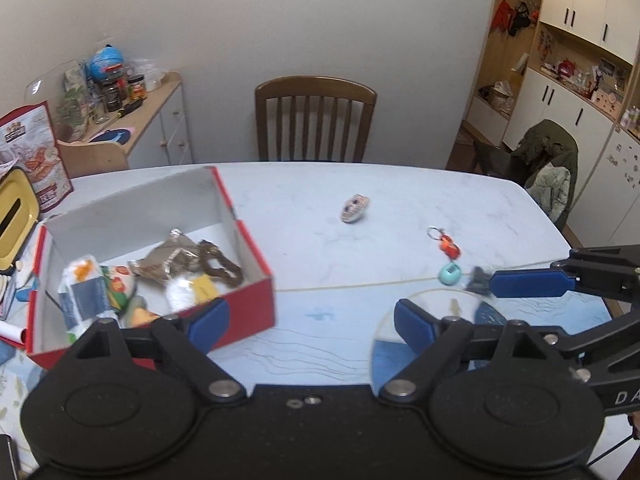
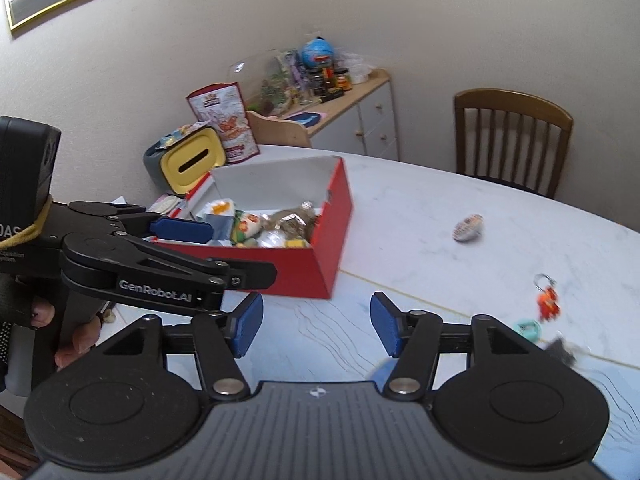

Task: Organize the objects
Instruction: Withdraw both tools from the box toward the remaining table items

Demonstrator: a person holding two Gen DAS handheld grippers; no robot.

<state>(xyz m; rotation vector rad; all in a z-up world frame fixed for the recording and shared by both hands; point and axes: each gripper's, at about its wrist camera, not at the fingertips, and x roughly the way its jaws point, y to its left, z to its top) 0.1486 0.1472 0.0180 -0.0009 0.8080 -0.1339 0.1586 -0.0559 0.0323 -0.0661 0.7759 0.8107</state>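
Red box (image 1: 256, 292) sits at 9 o'clock, half filled already. Left gripper (image 1: 308, 320) and right gripper (image 2: 316, 322) are both spread, nothing held. Keychain (image 1: 448, 245), teal charm (image 1: 450, 274) and round toy (image 1: 354, 209) are left out; the toy could get knocked rolling.

Soft, even indoor light, faint shadows, strong fisheye bending with dark corners, slight motion blur.

Both jaws spread wide and empty: the left gripper (image 1: 310, 322) points forward, the right gripper (image 2: 316, 326) angled beside it.
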